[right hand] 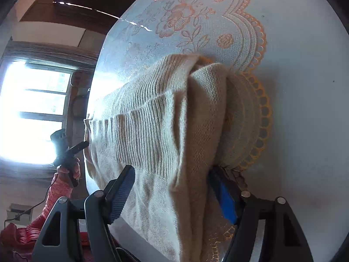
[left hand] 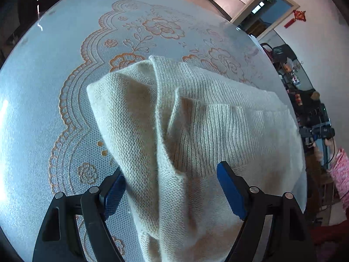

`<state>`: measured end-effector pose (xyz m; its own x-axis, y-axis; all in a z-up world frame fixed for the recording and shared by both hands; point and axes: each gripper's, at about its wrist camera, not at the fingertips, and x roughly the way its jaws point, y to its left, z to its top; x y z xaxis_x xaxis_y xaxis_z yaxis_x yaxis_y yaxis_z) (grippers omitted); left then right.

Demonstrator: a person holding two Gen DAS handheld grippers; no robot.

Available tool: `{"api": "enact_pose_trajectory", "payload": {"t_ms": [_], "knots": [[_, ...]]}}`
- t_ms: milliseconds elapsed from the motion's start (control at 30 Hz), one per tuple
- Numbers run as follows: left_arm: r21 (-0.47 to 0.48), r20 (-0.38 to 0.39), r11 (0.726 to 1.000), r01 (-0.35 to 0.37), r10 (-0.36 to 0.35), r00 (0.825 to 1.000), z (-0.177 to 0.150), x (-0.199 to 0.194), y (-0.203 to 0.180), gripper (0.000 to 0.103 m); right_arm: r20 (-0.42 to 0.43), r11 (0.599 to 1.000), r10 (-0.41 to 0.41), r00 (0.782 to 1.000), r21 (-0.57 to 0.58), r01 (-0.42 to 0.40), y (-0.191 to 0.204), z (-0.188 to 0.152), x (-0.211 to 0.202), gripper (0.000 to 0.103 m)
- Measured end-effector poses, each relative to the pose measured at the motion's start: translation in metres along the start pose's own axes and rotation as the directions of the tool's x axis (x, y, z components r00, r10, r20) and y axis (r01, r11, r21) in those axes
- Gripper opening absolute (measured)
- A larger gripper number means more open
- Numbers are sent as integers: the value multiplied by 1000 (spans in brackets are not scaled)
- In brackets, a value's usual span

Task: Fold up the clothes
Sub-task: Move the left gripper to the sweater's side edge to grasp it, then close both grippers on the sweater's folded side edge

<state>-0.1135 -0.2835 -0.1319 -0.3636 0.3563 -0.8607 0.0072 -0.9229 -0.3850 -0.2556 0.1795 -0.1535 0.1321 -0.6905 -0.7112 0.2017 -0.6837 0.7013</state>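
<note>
Left gripper [left hand: 172, 187] jaws wide, cream sweater [left hand: 185, 118] bunched between, pads not pressing; right gripper [right hand: 174, 187] likewise wide, straddling folded sweater edge; its right finger [right hand: 226, 198] part hidden by knit; sweater lies on lace-patterned table [left hand: 43, 87]; sweater's near end cut off by frame

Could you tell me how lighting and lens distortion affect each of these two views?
Right wrist view: the window is blown out to white, leaving the room beside it dim; the sweater stays readable. Left wrist view: even light, with mild glare along the table at its left edge. Both views: fisheye bending curves the table rim and darkens the corners.
</note>
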Motion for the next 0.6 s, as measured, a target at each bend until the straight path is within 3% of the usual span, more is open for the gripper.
{"api": "enact_pose_trajectory", "payload": {"t_ms": [133, 300, 367, 433, 500, 533, 600], "knots": [[99, 9, 990, -105, 105, 994, -1, 8, -20, 81, -11, 1000, 4, 1000, -7, -4, 10, 12, 21, 74], [111, 42, 983, -146, 143, 989, -11, 4, -17, 81, -27, 993, -83, 996, -82, 81, 30, 15, 32, 72], [120, 61, 980, -160, 153, 986, -14, 4, -18, 74, -27, 986, -133, 991, -109, 130, 36, 15, 34, 67], [121, 72, 979, -166, 158, 985, -17, 2, -20, 64, -20, 969, -211, 977, -133, 207, 48, 14, 42, 41], [128, 88, 975, -182, 171, 981, -18, 0, -23, 53, -7, 954, -274, 962, -128, 271, 49, 14, 43, 25], [136, 98, 971, -195, 182, 978, -18, -2, -26, 44, -10, 959, -263, 965, -114, 260, 47, 15, 44, 20], [166, 117, 958, -232, 214, 970, -20, -3, -35, 34, 8, 957, -270, 963, -106, 270, 50, 14, 46, 19]]}}
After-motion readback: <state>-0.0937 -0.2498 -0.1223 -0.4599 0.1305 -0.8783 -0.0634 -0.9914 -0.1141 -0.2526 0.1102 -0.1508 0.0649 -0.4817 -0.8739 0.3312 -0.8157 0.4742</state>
